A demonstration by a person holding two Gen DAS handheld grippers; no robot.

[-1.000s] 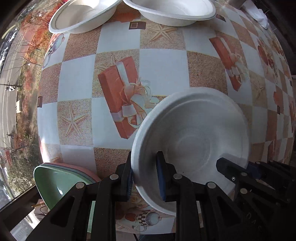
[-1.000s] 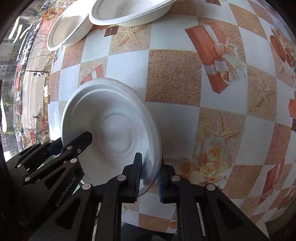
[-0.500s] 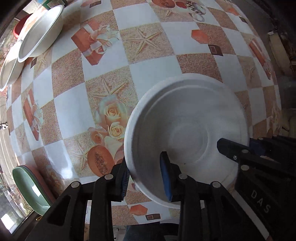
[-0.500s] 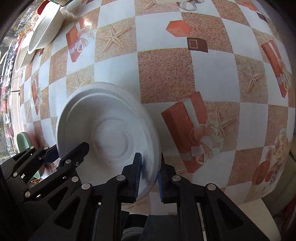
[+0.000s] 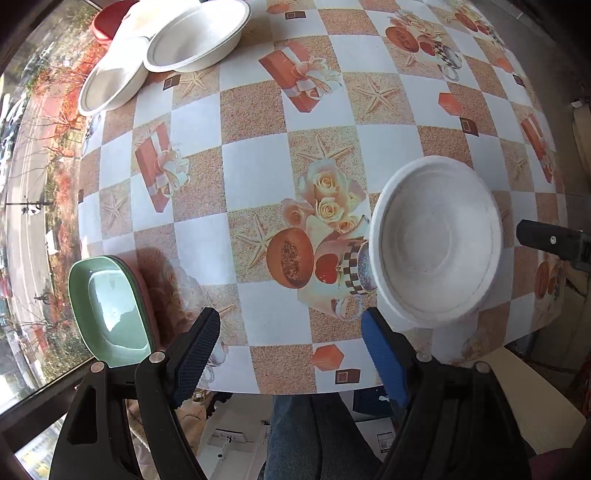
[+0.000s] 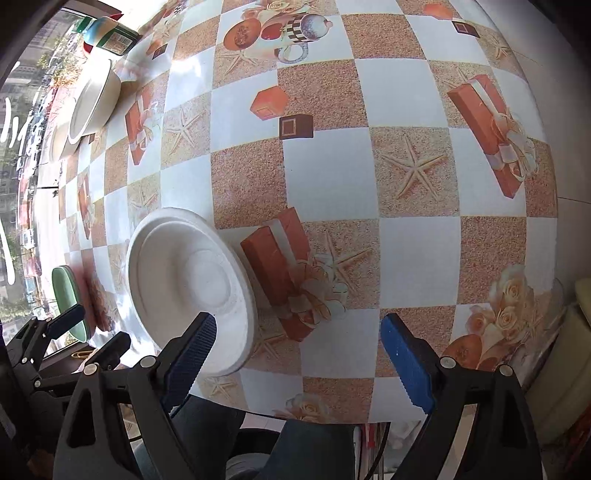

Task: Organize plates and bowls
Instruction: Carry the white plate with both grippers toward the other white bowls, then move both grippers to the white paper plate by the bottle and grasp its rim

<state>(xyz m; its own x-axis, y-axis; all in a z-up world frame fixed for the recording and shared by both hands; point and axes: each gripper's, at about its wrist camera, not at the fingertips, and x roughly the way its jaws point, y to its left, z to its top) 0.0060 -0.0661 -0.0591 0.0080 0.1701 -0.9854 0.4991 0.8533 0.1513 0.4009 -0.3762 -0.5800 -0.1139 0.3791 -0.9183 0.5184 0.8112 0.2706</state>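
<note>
both grippers have released: left gripper point(image 5: 290, 354) and right gripper point(image 6: 299, 363) now stand wide open, holding nothing. white bowl point(image 5: 436, 242) rests on the tablecloth point(image 5: 258, 173) near its front edge; placement complete, two white bowls point(image 5: 195, 35) remain far off

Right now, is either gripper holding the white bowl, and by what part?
Nothing is held. Both the left gripper and right gripper are open, and the white bowl sits free on the table.
</note>
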